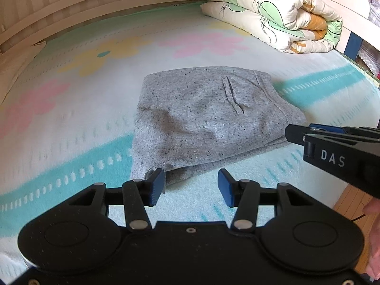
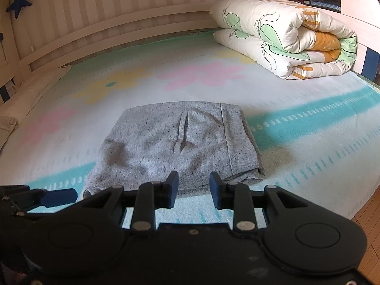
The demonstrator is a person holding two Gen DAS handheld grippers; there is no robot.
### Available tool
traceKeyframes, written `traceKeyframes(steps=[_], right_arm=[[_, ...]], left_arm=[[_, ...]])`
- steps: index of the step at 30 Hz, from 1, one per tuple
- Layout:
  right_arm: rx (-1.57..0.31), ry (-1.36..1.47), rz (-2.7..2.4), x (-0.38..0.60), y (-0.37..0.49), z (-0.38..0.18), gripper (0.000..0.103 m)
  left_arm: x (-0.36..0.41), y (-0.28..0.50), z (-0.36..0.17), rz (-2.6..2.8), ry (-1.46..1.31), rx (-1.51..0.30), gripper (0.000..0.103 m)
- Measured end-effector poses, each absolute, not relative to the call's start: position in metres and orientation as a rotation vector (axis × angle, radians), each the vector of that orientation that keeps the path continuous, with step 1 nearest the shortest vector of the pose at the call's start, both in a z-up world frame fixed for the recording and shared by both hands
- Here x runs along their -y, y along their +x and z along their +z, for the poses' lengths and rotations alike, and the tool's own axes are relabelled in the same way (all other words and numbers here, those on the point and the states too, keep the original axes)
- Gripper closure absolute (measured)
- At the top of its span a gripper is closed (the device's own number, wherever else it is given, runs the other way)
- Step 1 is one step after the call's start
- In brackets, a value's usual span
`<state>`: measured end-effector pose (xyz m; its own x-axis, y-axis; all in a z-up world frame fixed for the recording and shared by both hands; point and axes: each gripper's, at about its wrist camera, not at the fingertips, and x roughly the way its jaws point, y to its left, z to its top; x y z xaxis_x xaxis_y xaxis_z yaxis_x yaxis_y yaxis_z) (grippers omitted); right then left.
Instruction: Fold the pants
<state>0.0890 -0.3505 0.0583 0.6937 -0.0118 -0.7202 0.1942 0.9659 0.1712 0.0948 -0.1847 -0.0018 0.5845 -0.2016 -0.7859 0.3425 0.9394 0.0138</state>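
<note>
Nearest the left wrist camera is the left gripper (image 1: 191, 187), its black linkage filling the bottom of the view and its two blue pads standing wide apart with nothing between them. The left pad (image 1: 158, 185) sits right at the near corner of the folded grey pants (image 1: 204, 118); whether it touches the cloth cannot be told. The other pad is over bare blanket.

The right gripper (image 2: 194, 188) has its jaws apart too, but by a narrower gap, and nothing is clamped in it. Its fingertips lie just at the near edge of the pants (image 2: 171, 142), seen against the cloth without a clear grip. In the left wrist view this same gripper enters from the right edge, marked DAS, with a bit of the person's hand (image 1: 374, 237) below it.

The pants lie folded into a compact rectangle in the middle of the bed, on a pastel flower-patterned blanket (image 2: 308, 123), back pocket slit (image 2: 182, 130) facing up. A rolled floral quilt (image 2: 292, 38) rests at the far right corner, well apart from the pants. A white slatted headboard (image 2: 118, 23) runs behind, with a blue star ornament (image 2: 20, 1) hanging at upper left.
</note>
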Motion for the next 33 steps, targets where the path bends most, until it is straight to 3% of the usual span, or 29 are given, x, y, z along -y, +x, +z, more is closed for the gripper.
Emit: traceKeyframes(steps=[33], right_arm=[[-0.813,0.233,-0.114,0.3485,0.0902,0.0561,0.072]], left_arm=[[0.1859,0.0947,-0.0024,-0.316,0.181,-0.895,0.046]])
